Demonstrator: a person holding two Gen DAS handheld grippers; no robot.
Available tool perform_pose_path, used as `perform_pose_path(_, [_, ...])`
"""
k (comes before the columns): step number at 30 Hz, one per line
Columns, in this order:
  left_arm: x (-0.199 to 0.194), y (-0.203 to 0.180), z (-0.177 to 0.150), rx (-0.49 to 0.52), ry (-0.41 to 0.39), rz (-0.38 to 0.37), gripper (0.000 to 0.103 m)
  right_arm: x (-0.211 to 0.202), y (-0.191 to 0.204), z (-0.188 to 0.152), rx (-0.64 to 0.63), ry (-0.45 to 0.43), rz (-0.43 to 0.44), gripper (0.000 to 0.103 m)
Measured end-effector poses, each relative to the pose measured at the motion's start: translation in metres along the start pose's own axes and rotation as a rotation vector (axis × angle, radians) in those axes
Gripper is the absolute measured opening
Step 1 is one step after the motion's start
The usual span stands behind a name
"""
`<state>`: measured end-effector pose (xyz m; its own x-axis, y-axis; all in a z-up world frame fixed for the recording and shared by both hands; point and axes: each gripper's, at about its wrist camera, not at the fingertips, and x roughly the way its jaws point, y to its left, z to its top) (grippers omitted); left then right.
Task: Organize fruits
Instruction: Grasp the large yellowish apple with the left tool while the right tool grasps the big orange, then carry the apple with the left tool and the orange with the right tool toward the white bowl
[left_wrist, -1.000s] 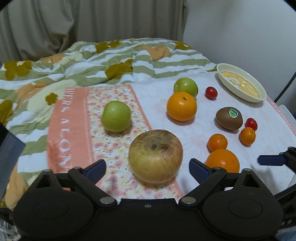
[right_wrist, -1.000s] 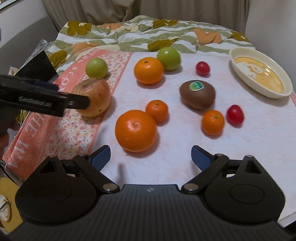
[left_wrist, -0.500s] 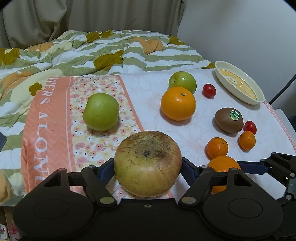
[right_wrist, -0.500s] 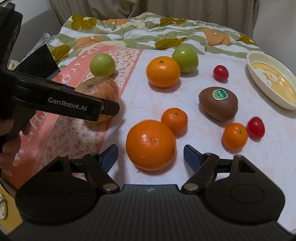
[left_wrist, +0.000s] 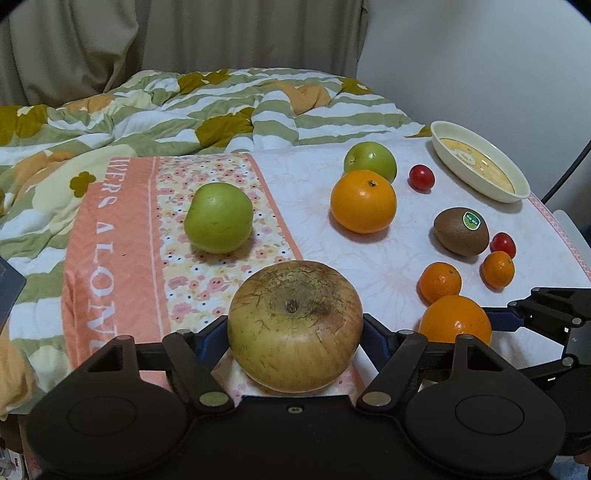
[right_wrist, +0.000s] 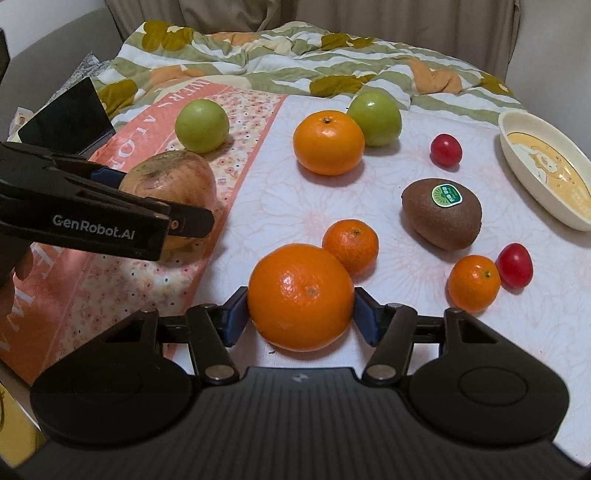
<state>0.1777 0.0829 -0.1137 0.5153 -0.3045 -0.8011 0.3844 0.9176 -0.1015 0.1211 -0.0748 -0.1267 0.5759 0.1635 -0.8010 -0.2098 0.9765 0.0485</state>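
My left gripper (left_wrist: 294, 332) is shut on a big yellow-brown apple (left_wrist: 294, 325) on the floral pink cloth (left_wrist: 122, 258); the apple also shows in the right wrist view (right_wrist: 173, 188). My right gripper (right_wrist: 300, 318) is shut on a large orange (right_wrist: 300, 297), which also shows in the left wrist view (left_wrist: 456, 319). Other fruits lie on the white table top (right_wrist: 295, 206): a green apple (left_wrist: 218, 218) on the cloth, a second orange (left_wrist: 363, 201), a green apple behind it (left_wrist: 370, 160), a kiwi (left_wrist: 461, 230), two small mandarins (right_wrist: 351, 245) (right_wrist: 474, 282) and two cherry tomatoes (right_wrist: 446, 149) (right_wrist: 514, 264).
A cream oval dish (left_wrist: 480, 166) stands at the far right of the table. A striped green and white quilt (left_wrist: 184, 107) lies behind the table. A dark flat object (right_wrist: 66, 118) sits off the table's left edge.
Both grippers moved forward and closed: the left onto the big apple, the right onto the large orange. The other fruits have not moved.
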Motion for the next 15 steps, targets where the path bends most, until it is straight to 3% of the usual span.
perform_pose_path(15, [-0.068,-0.034,-0.011,-0.129,-0.104,0.141,0.077,-0.056,-0.035,0.003,0.015,-0.078,0.065,0.074])
